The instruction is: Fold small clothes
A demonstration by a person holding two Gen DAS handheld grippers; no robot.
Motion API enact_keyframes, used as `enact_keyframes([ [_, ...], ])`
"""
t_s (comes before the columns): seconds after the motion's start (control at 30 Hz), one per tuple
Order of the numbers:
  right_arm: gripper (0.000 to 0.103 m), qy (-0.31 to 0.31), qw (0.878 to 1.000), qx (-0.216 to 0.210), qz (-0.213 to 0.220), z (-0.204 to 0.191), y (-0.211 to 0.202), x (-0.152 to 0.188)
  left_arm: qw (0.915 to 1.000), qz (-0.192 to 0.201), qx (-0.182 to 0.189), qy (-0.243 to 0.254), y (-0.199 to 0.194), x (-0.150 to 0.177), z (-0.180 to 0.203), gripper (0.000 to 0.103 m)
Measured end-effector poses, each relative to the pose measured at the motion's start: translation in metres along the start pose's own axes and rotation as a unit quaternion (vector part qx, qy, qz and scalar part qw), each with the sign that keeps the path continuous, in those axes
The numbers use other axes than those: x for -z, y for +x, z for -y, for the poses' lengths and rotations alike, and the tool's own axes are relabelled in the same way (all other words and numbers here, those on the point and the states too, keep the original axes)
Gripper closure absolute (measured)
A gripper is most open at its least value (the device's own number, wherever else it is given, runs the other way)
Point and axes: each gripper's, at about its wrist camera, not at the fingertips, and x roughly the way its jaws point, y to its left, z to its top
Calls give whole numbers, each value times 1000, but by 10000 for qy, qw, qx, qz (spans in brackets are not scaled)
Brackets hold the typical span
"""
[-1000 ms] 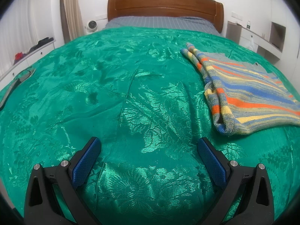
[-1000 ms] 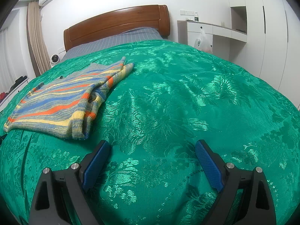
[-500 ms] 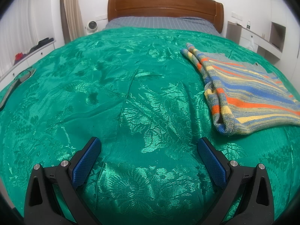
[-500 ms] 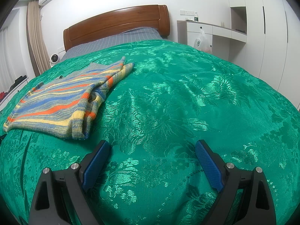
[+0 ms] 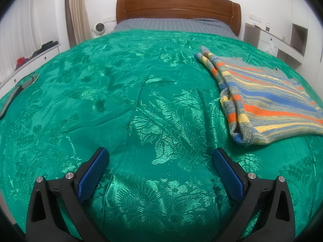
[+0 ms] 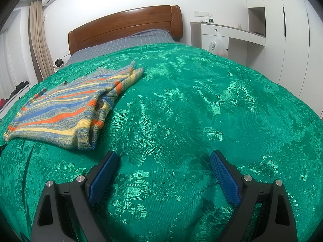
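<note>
I am holding my left claw (image 5: 160,157) and right claw (image 6: 164,160) released, grasping nothing, above the green bedspread (image 5: 141,104). The striped sweater (image 6: 66,113) is lying folded on it, between them, untouched.

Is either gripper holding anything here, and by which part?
Nothing is held. The left gripper and right gripper are both open over the green bedspread; the striped sweater lies untouched.

Left tool (image 5: 160,154) spread wide above green bedspread (image 5: 121,100); striped sweater (image 5: 266,100) apart
</note>
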Motion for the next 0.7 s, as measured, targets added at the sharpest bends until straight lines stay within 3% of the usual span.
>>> enact_keyframes([
  [0.7,11,-6,10000,6,3,0,0,0,10000,42,-70,-27,-1,-2,0,1],
])
